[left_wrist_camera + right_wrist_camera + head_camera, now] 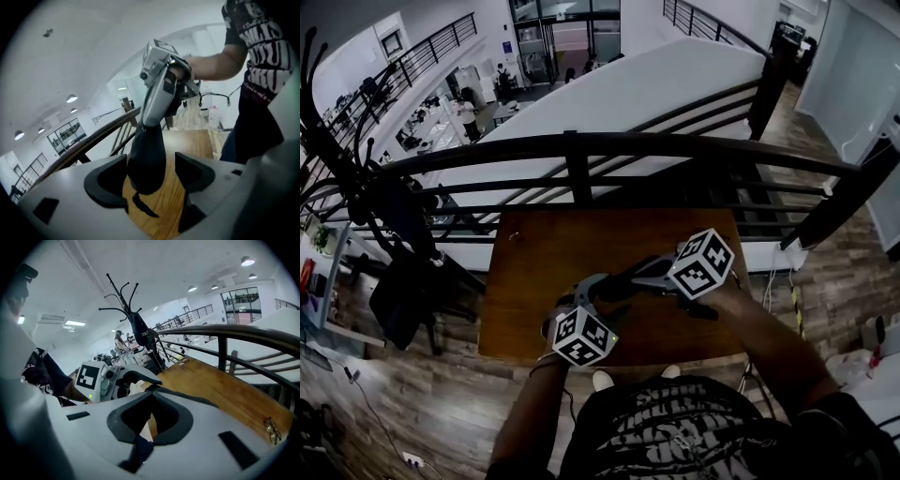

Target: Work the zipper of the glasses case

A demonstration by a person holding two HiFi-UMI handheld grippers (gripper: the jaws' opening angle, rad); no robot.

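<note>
Wood of the bench (534, 272) lies open from its left edge, with only small glasses (516, 236) near the far-left corner. The left tongs (150, 176) rise from the near edge, tilted down and inward. They are released wide, and the dark case (147, 159) stands between the spread pads, closer to the left one. The case is over the bench's front half. The right tongs (151, 399) reach in from the right, tilted down and clenched on the case's top end. Both forearms cross the near edge. A railing (581, 145) lines the far edge, and the bench's far half offers open room.
</note>
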